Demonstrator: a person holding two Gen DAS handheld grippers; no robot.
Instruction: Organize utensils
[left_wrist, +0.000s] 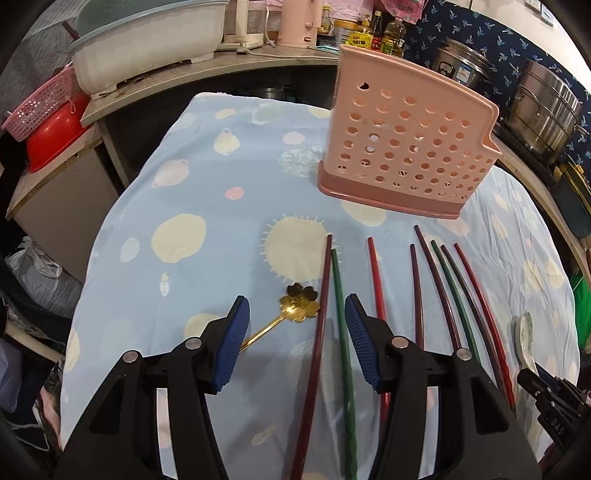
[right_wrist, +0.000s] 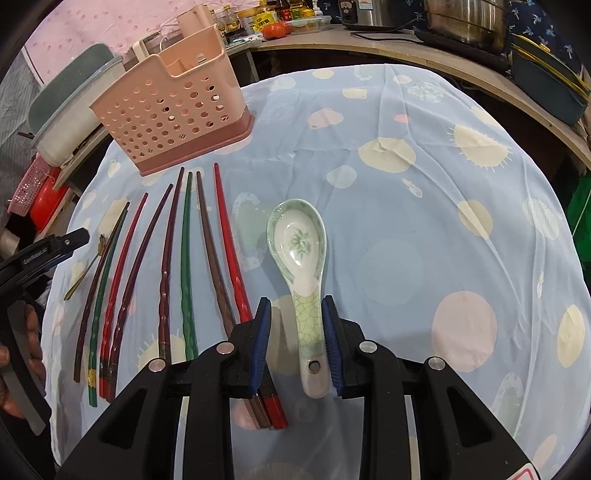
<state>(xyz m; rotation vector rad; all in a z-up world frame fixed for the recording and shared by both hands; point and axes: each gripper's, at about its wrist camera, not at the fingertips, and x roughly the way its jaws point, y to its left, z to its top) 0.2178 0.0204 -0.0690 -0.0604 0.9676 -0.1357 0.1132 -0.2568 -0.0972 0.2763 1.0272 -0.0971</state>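
Observation:
A pink perforated utensil holder (left_wrist: 406, 147) (right_wrist: 173, 107) stands at the far side of the blue cloth. Several red, maroon, brown and green chopsticks (left_wrist: 436, 288) (right_wrist: 184, 251) lie side by side in front of it. My left gripper (left_wrist: 295, 306) is open above a maroon chopstick (left_wrist: 319, 314) and a green chopstick (left_wrist: 340, 314), with a gold flower-shaped spoon (left_wrist: 299, 304) between its tips. My right gripper (right_wrist: 295, 306) is open, its jaws on either side of the handle of a white-and-green ceramic spoon (right_wrist: 301, 251). The ceramic spoon also shows in the left wrist view (left_wrist: 524, 336).
The table carries a light blue cloth with pastel dots (left_wrist: 184, 206) (right_wrist: 424, 184). Behind it is a counter with a covered dish rack (left_wrist: 147, 40), bottles (left_wrist: 384, 33), steel pots (left_wrist: 543, 107) and a red basin (left_wrist: 51, 133). The other gripper shows at the left edge (right_wrist: 44, 251).

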